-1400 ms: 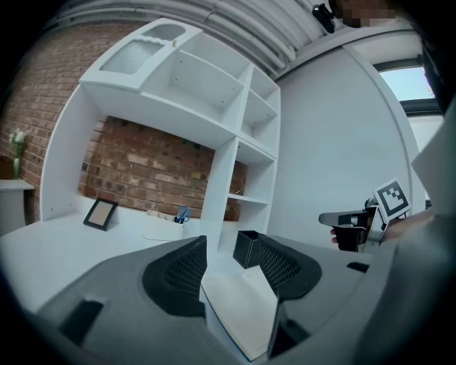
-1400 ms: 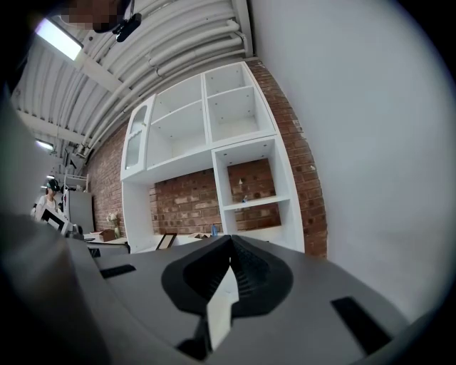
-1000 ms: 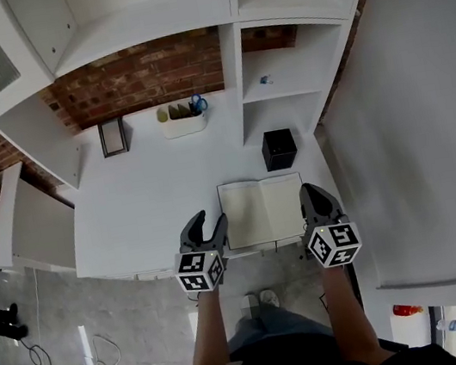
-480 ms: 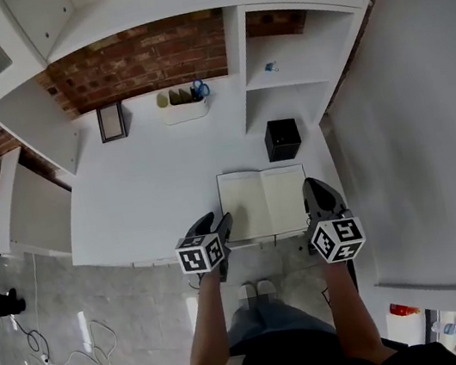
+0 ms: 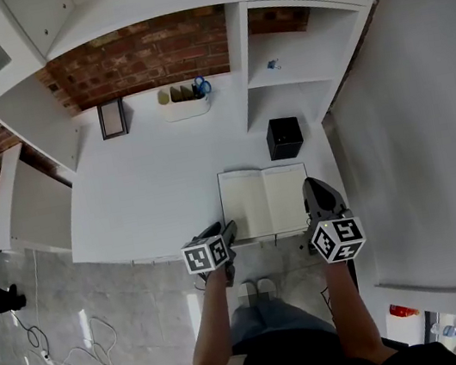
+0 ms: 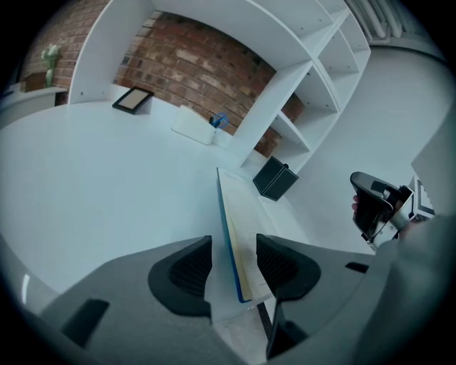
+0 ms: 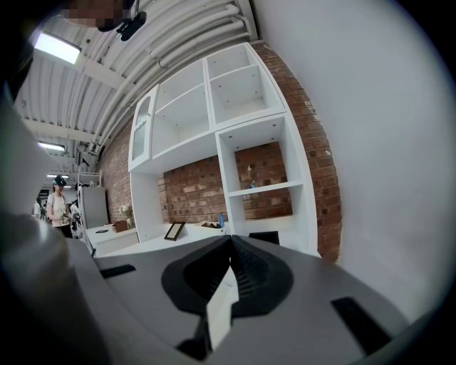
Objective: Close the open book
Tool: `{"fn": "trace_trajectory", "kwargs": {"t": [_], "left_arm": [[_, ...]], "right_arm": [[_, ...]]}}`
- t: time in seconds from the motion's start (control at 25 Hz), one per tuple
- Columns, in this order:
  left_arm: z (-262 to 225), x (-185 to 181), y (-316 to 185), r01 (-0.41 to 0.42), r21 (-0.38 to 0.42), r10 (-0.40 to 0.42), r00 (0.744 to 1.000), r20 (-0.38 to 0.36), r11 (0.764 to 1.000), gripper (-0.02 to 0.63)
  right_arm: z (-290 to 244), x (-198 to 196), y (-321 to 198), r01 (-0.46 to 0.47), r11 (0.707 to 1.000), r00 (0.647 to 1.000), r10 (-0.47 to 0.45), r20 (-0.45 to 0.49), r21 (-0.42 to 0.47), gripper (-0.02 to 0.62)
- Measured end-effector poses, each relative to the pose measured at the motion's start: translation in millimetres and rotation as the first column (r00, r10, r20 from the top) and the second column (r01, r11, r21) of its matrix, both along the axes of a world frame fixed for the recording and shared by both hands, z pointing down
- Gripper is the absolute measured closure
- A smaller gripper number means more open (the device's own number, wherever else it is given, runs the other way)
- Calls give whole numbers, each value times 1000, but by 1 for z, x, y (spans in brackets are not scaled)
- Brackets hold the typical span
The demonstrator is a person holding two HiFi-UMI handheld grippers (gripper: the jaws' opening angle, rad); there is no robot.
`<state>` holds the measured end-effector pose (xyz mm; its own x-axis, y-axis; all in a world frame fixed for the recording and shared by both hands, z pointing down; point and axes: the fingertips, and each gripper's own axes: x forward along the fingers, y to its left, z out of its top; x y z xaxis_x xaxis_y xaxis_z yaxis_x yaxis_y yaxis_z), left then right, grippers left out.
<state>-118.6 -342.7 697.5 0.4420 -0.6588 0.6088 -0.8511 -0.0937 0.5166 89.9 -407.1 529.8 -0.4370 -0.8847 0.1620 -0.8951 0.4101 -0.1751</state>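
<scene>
the book (image 5: 265, 201) lies open and flat at the worktop's (image 5: 149, 182) front edge, so nothing is done yet. the left hand-held gripper (image 6: 234, 265) stands part open astride its left edge, unclamped. the right hand-held gripper (image 7: 229, 264) is pinched together, empty. gripping and folding remain.

The book (image 5: 265, 201) shows matt cream paper pages, the desk (image 5: 149, 182) looks smooth white, the far wall (image 5: 144, 52) rough brick.
</scene>
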Motion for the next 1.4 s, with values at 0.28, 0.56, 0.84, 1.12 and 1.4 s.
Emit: {"fn": "trace_trajectory", "kwargs": {"t": [0.28, 0.56, 0.84, 1.12, 1.4], "left_arm": [[7, 4, 8, 33, -20, -34, 998, -58, 999, 480], [-2, 0, 7, 68, 10, -66, 994, -90, 998, 542], [-38, 10, 4, 65, 107, -48, 988, -149, 992, 575], [-90, 55, -1, -30, 242, 68, 986, -152, 970, 581], [-115, 118, -9, -145, 307, 196, 970, -142, 941, 580]], "right_arm": [[1, 1, 0, 0, 1000, 1000, 0, 5, 2, 597], [-1, 2, 2, 1, 1000, 1000, -1, 11, 2, 597], [-2, -1, 0, -2, 1000, 999, 1, 33, 7, 597], [-5, -3, 4, -11, 1000, 999, 10, 44, 22, 597], [-11, 21, 15, -62, 998, 997, 61, 39, 31, 597]]}}
